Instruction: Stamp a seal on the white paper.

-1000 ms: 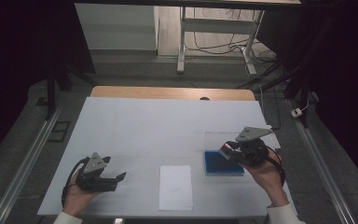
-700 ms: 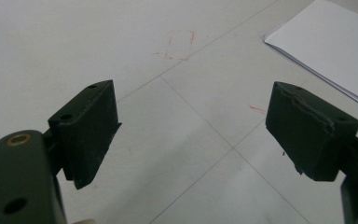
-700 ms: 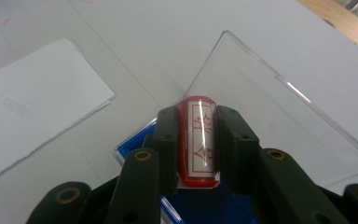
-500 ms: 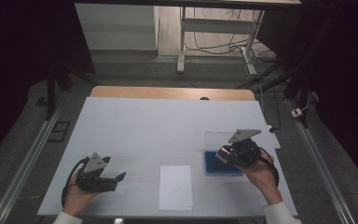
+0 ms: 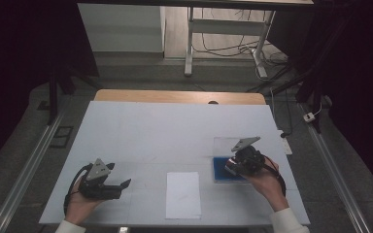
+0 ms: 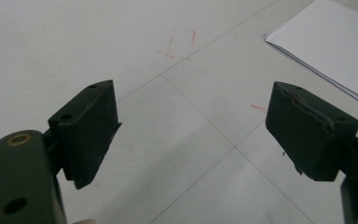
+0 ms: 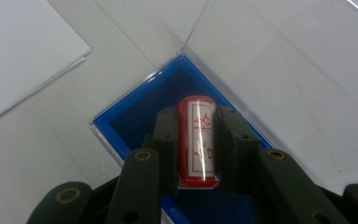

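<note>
Right gripper (image 7: 196, 144) clamps red cylindrical stamp (image 7: 196, 140), seemingly touching blue ink-pad tray (image 7: 135, 116). Left gripper (image 6: 191, 135) wide open, empty, beside white paper sheet (image 5: 183, 194).

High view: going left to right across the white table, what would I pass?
Left tool, jaws open over bare table → white sheet of paper → blue box with its clear lid open → right tool, shut on a red stamp over that box.

Glossy red plastic stamp (image 7: 197, 140), clear glossy lid (image 7: 284, 70), blue plastic box (image 7: 135, 116), matt white paper (image 5: 183, 194), matt table (image 5: 165, 131)
</note>
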Demonstrator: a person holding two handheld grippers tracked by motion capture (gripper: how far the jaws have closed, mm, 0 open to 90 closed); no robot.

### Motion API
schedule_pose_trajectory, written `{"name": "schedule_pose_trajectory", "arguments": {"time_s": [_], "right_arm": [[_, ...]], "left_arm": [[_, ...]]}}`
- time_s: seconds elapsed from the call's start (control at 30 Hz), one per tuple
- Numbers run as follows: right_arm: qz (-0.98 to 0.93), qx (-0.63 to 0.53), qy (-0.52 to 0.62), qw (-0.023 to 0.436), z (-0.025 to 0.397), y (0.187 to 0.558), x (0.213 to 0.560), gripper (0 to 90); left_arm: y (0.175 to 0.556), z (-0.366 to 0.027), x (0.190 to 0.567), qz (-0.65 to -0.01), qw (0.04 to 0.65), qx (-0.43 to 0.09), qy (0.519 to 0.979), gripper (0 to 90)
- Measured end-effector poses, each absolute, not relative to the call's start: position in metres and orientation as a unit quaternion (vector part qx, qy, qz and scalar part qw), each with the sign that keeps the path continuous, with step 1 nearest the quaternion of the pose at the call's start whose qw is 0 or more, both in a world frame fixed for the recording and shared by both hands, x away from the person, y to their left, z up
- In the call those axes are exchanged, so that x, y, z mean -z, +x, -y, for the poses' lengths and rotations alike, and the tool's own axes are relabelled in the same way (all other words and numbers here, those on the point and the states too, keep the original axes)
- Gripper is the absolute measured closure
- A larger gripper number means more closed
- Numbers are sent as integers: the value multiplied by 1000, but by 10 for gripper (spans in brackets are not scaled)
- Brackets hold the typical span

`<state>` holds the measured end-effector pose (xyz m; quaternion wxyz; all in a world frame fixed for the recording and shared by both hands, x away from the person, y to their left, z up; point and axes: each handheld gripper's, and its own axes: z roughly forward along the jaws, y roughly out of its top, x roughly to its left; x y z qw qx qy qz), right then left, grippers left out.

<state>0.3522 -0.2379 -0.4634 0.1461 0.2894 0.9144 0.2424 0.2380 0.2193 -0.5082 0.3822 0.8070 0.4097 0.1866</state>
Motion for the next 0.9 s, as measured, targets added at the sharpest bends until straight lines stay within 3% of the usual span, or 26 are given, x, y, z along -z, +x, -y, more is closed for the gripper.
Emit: {"name": "schedule_pose_trajectory", "arguments": {"time_s": [0.9], "right_arm": [[-919, -215, 289, 160, 231, 349, 470, 710]], "left_arm": [[236, -217, 507, -409, 382, -187, 808, 171]]}}
